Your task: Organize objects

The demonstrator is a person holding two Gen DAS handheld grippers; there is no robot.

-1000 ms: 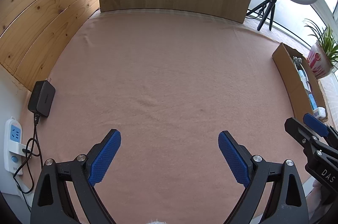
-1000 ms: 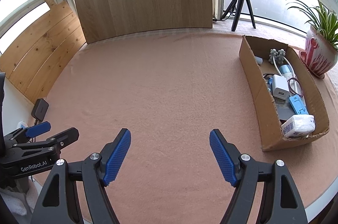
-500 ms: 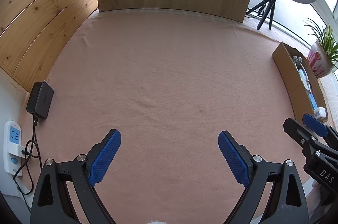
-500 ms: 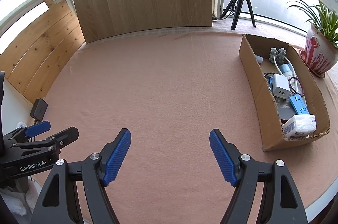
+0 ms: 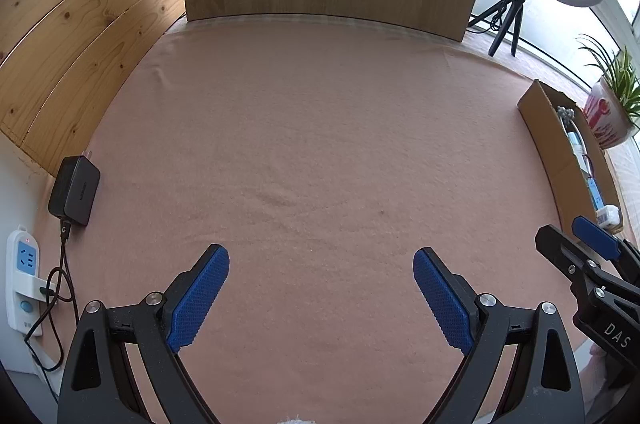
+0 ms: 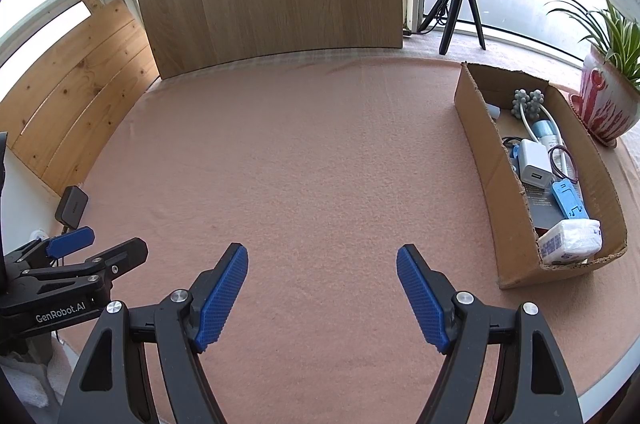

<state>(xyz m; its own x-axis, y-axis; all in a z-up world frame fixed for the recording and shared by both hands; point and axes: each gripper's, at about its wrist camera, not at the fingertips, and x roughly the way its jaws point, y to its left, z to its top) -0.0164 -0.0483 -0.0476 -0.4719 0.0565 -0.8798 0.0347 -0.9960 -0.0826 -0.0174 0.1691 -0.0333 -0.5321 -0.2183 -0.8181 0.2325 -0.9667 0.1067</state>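
Nothing has changed over the last second. My left hand-held gripper (image 5: 321, 298), black frame with blue ribbed pads, hangs spread wide over bare cloth with nothing between the pads. Same for my right hand-held gripper (image 6: 322, 294): spread, empty, unmoved, tilted down at the bench. Each one shows at the edge of the other's view, so they sit side by side near the front edge.

The pink felt-covered bench (image 6: 312, 152) has no loose objects on its open surface in either view. The task's things are all in the brown open-topped cardboard box (image 6: 486, 160) on the right side: a white square charger plug (image 6: 534, 164), a blue plastic clip-like piece (image 6: 570, 202), a white wrapped tissue pack (image 6: 570, 242), a grey knobbly massage roller (image 6: 528, 102), a pale blue tube, some cable. I can't tell what lies under them.

Off the cloth on the left: a black power adapter (image 5: 75, 190) and a white power strip (image 5: 22, 280), cabled together, which I read as fixtures.

My judgement: sorting looks finished, both grippers idling at rest.
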